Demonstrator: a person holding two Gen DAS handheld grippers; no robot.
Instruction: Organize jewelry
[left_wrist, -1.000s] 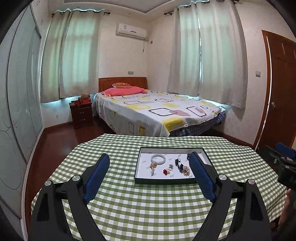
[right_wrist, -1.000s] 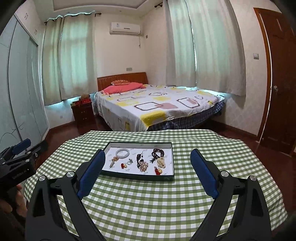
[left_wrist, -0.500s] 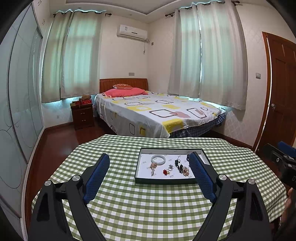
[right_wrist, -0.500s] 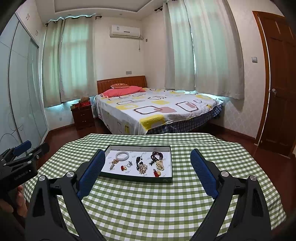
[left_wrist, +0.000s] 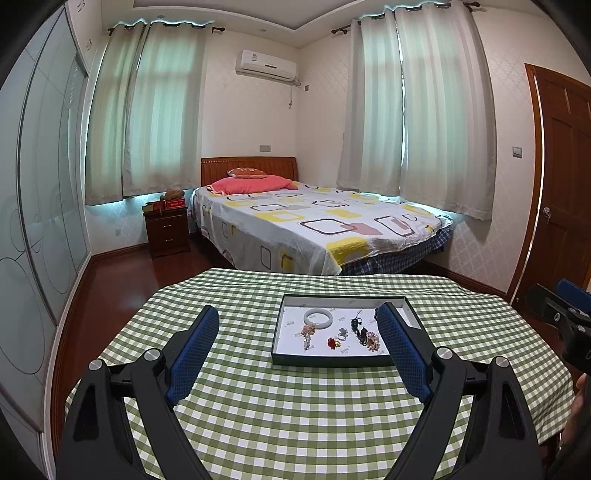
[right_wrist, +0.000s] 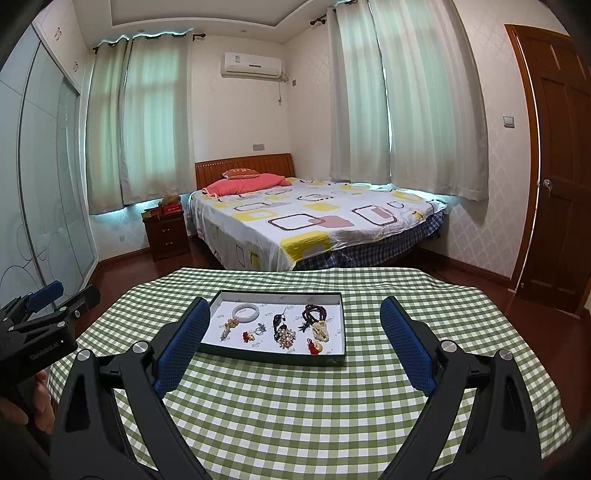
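Note:
A dark-rimmed tray (left_wrist: 334, 361) (right_wrist: 273, 357) with a white floor lies on the green checked table. In it lie a pale jade bangle (left_wrist: 318, 316) (right_wrist: 246, 312), a beaded charm (right_wrist: 229, 326), a red piece (left_wrist: 333, 343) (right_wrist: 248, 336), a silver ring (right_wrist: 260, 328), a dark bead string with pearls (right_wrist: 283, 332) and dark beads with a cream pendant (right_wrist: 317, 321). My left gripper (left_wrist: 297, 325) is open and empty, held well above the table, near side of the tray. My right gripper (right_wrist: 295, 317) is open and empty too.
The green checked table (left_wrist: 295, 413) (right_wrist: 303, 406) ends just beyond the tray. Behind it stand a bed (left_wrist: 314, 221), a nightstand (left_wrist: 166, 229), a glass wardrobe at the left and a wooden door (right_wrist: 554, 166) at the right. Each gripper shows at the other's view edge.
Both grippers have tilted upward and drawn back a little, so the tray sits lower in both views. Jaws stay open; nothing in the tray moved.

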